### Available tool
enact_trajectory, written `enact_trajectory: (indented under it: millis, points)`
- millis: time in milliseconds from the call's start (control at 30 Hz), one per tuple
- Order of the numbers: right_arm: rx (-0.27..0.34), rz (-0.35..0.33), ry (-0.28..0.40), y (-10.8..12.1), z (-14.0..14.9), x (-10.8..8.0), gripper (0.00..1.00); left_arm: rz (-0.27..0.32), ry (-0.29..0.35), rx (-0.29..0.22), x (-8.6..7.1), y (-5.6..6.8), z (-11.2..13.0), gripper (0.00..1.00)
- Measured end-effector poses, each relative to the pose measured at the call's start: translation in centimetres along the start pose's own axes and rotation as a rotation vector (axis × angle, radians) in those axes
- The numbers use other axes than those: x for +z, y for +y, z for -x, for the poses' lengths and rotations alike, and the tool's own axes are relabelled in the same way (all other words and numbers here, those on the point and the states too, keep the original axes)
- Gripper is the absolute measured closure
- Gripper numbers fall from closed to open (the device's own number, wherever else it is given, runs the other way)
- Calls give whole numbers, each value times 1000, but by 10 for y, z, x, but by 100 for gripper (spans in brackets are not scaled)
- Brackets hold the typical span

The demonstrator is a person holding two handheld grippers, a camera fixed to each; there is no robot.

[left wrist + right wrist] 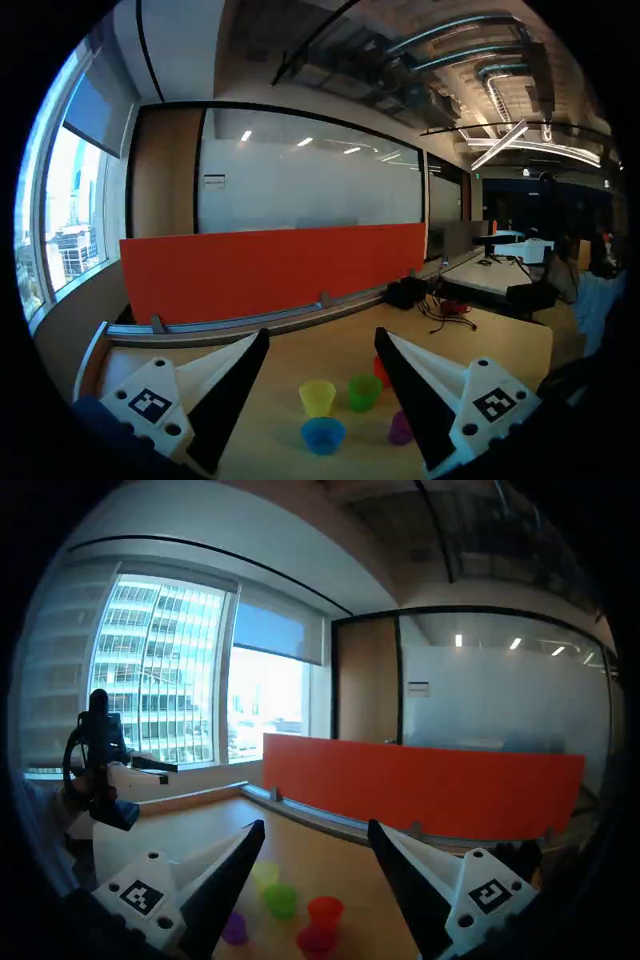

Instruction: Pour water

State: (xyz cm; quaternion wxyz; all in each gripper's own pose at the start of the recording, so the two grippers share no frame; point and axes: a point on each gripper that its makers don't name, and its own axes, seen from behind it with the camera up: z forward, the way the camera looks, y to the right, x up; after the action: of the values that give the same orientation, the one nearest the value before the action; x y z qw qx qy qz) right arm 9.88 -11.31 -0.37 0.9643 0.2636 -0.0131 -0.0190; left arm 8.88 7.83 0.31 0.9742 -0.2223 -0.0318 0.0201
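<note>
so far the task is at its very beginning: no cup is held and no pouring is started. the left gripper [321, 331] has its two fingers wide apart with nothing between them, and the right gripper [315, 822] is the same, spread and empty. both hang above the light wooden table [336, 352] and look down at a small group of plastic cups.

in the left gripper view the small yellow plastic cup [318, 396] and the small green plastic cup [364, 392] stand side by side. the small blue plastic cup [322, 434] is nearer to the camera, the small purple plastic cup [400, 428] is at the right finger, and the small red plastic cup [381, 370] is partly hidden behind that finger. which cup holds water cannot be told.

the next move probably calls for choosing one cup, lowering one gripper so that its fingers come on both sides of it, and closing gently. the other gripper may need to take or steady the receiving cup.

the cups stand near each other, so a finger could push a neighbour. the long orange partition panel [272, 268] stands at the back edge of the table, and the black tangle of cables [448, 312] lies well apart from the cups; neither seems to be in the way.
</note>
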Motion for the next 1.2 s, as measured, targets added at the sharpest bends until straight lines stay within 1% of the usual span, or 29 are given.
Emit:
enact_trajectory:
  millis: [233,467,767,967,1200]
  points:
    - [-24,-33,-38,-6,8,11,0,23,-46,13,6,2,23,2]
    - [-58,-70,-102,-10,29,18,0,44,-77,10,12,0,44,2]
    - [-83,-121,-162,-16,51,22,0,73,-153,19,19,2,87,2]
    - [-83,-149,-200,-16,64,26,0,92,-207,22,22,7,117,2]
    - [-91,-188,-241,-19,82,33,0,91,-263,36,27,6,148,2]
